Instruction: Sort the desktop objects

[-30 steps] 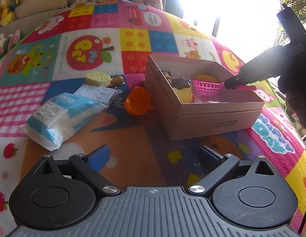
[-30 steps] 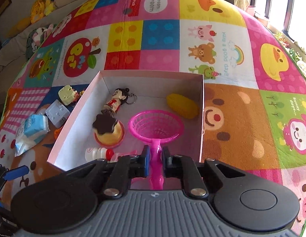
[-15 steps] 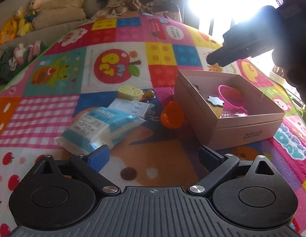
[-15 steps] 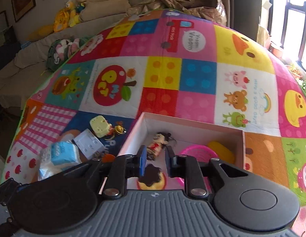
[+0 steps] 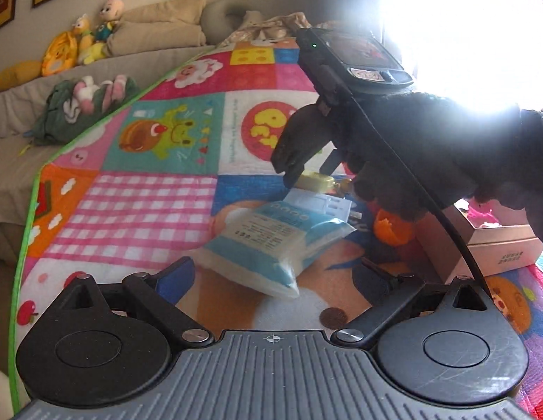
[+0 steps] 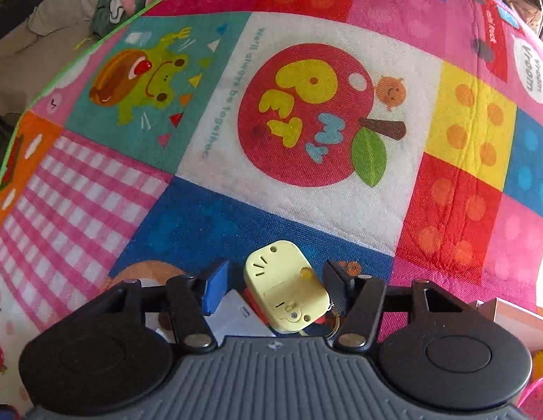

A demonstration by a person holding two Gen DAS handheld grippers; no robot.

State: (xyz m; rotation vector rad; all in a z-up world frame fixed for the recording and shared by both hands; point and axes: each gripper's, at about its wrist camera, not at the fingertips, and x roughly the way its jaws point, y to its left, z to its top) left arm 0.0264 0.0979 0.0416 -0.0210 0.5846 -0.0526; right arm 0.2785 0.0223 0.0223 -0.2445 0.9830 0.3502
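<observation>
Play mat (image 6: 208,231): yellow toy (image 6: 285,287) between right gripper (image 6: 275,285) fingers.

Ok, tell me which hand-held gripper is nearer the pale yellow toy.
Right. The right hand-held gripper straddles the pale yellow toy, not gripping. The left hand-held gripper hangs back behind the blue packet.

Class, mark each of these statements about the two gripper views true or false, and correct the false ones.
1. The right gripper is clamped shut on the pale yellow toy. False: its jaws have just been opening, and the toy lies between them with gaps on both sides.
2. The left gripper is open and holds nothing. True.
3. The blue-and-white packet is inside the cardboard box. False: it lies on the play mat, beside the box.
4. An orange toy sits on the mat between the packet and the box. True.
</observation>
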